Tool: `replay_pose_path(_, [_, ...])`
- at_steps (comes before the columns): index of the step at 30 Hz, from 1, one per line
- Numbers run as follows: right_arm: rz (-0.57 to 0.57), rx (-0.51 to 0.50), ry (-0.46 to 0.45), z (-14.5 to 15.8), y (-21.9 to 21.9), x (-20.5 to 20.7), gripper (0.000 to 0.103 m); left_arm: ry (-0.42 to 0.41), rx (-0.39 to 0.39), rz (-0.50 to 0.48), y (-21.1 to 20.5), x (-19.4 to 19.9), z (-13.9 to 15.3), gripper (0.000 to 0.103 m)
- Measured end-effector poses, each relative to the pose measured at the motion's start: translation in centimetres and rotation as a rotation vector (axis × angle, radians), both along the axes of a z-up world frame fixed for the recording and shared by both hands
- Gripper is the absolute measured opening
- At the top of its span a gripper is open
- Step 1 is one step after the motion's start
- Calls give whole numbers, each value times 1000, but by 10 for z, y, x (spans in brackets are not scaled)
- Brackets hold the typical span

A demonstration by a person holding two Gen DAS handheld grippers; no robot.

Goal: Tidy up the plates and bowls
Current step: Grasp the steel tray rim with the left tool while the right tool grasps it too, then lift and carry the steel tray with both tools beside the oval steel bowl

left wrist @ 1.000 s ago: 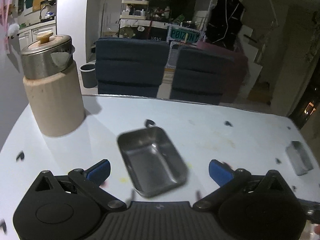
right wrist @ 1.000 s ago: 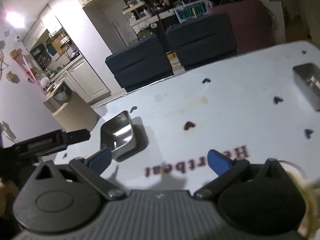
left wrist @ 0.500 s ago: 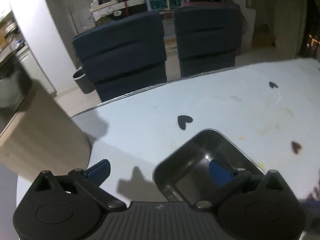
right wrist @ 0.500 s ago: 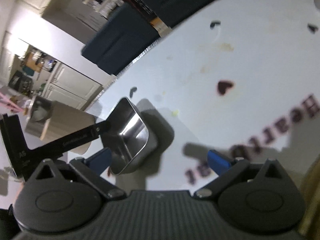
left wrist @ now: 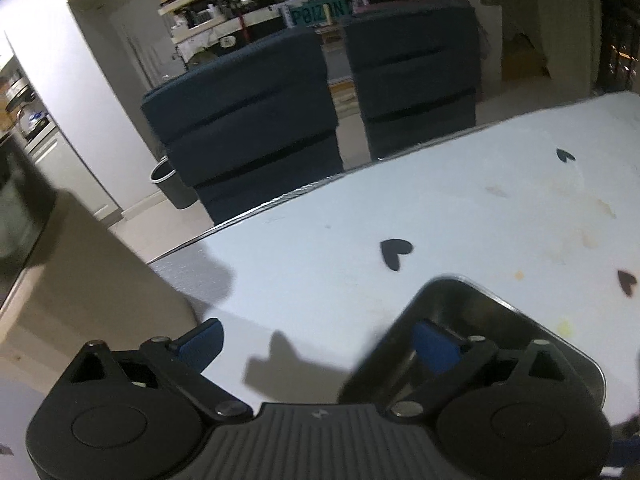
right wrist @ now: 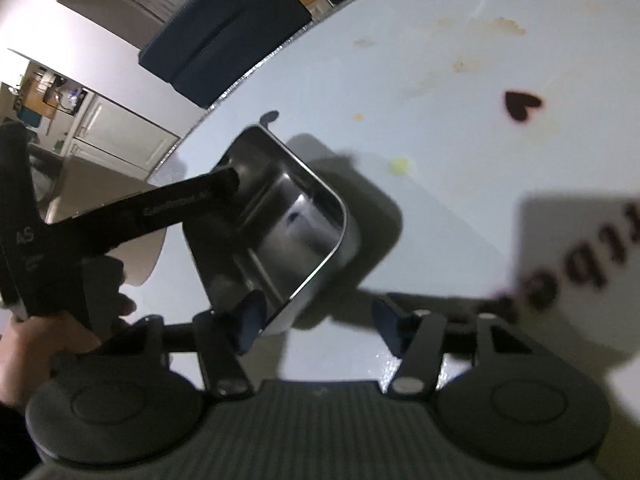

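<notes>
A rectangular steel tray (left wrist: 460, 300) (right wrist: 296, 216) sits on the white table (left wrist: 320, 264). My left gripper (left wrist: 318, 344) straddles the tray's left wall: the right pad (left wrist: 436, 346) is inside the tray and the left pad (left wrist: 200, 344) is over bare table. Its jaws are wide and closing slightly, and no pad presses the wall. In the right wrist view, the left gripper's finger (right wrist: 180, 204) reaches into the tray's far end. My right gripper (right wrist: 318, 320) straddles the tray's near corner with jaws closing. Its left pad (right wrist: 250, 320) is inside and its right pad (right wrist: 386, 320) outside, apart from the wall.
A beige wooden canister (left wrist: 80, 280) stands close on the left. Two dark blue chairs (left wrist: 248, 128) stand beyond the table's far edge. Black heart stickers (left wrist: 394, 252) dot the table. A white card with dark lettering (right wrist: 580, 260) lies to the right. A person's hand (right wrist: 36, 340) holds the left gripper.
Both grippers came down onto the tray. The left one's right finger entered it. The right one moved in to the tray's near corner and its jaws narrowed.
</notes>
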State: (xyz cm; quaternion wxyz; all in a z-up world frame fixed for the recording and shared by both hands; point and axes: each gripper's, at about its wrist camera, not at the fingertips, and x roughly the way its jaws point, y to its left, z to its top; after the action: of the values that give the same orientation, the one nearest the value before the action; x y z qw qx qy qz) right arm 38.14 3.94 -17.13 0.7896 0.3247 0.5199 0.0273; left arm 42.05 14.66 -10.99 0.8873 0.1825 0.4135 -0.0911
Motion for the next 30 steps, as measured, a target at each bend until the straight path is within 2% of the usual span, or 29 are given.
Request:
replay_pose_path(4, [22,-36,-2,3,-12,-4,56,14,-39,35,18,-3,4,96])
replay_pose_path(6, [22,-57,-16,3,-17,-5,53,33,-57,42,26,-7,5,92])
replay_pose_path(9, [30,-70,-41,7,-20,-4,44,87,-128,57,39,-16,6,72])
replay_pose_path(11, [38,-75,-66,9,-23,-3,35,132,-194,75,46,-22,5,48])
replay_pose_path(12, [49,-78,-81,10,-22,-2,27,150,-237,85,50,-26,5,42])
replay_pose_path(14, [74,-78,-101,12,-20,3,15,176,-317,98,55,-33,6,14])
replay_pose_path(15, [89,-80,-109,14,-19,4,10,186,-347,109,56,-36,5,9])
replay_pose_path(20, [112,-91,-130,19,-28,6,6,152,-442,139,54,-57,19,4])
replay_pose_path(22, [114,-87,-147,25,-33,4,6,121,-480,142,49,-69,34,3])
replay_pose_path(30, [180,-107,-241,72,-72,-38,5,23,-559,100,17,-137,85,3])
